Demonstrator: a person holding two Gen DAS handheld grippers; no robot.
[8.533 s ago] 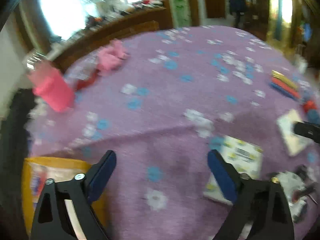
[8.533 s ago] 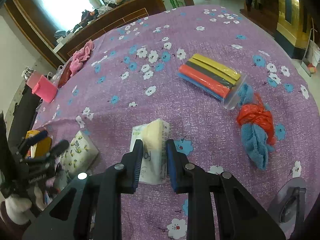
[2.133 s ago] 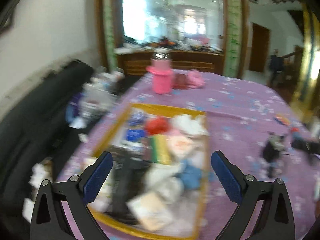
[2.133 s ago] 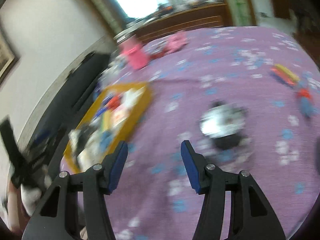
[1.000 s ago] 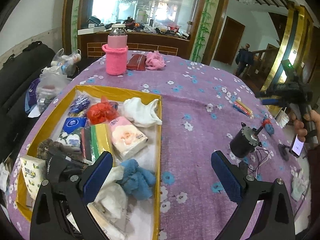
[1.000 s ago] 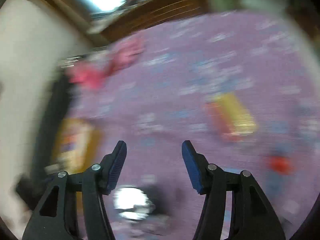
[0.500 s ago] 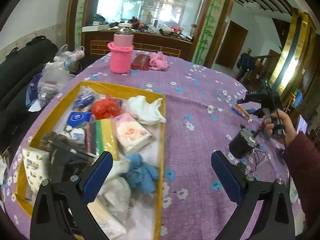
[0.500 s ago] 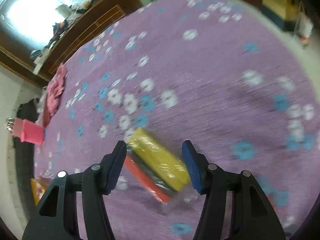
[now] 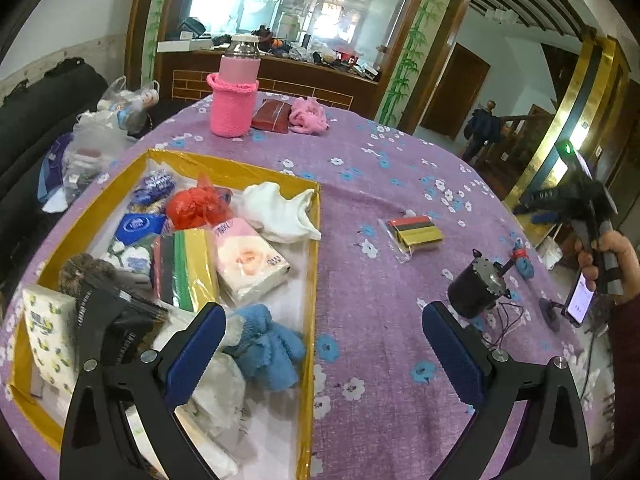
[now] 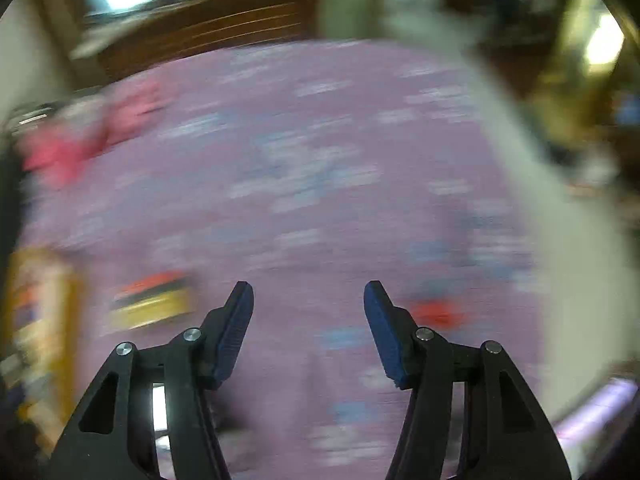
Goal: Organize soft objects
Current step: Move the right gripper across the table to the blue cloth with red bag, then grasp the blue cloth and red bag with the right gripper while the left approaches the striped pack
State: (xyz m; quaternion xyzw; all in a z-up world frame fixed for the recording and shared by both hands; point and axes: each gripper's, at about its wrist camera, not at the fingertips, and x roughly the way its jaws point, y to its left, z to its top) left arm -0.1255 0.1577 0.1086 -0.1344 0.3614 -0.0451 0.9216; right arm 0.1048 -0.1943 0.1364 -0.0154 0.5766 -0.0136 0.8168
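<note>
Half a second back my right gripper looked down on the sponge pack; now that blurred view puts the pack off to its left. Its jaws stand apart with nothing between them. From the left camera I see my right hand raised at the table's far right edge. My left gripper tilts down over the tray's right wall, jaws wide and empty. The pack lies on the purple cloth well beyond them. The tray holds a blue towel, tissue packs, a white cloth and a red bundle.
</note>
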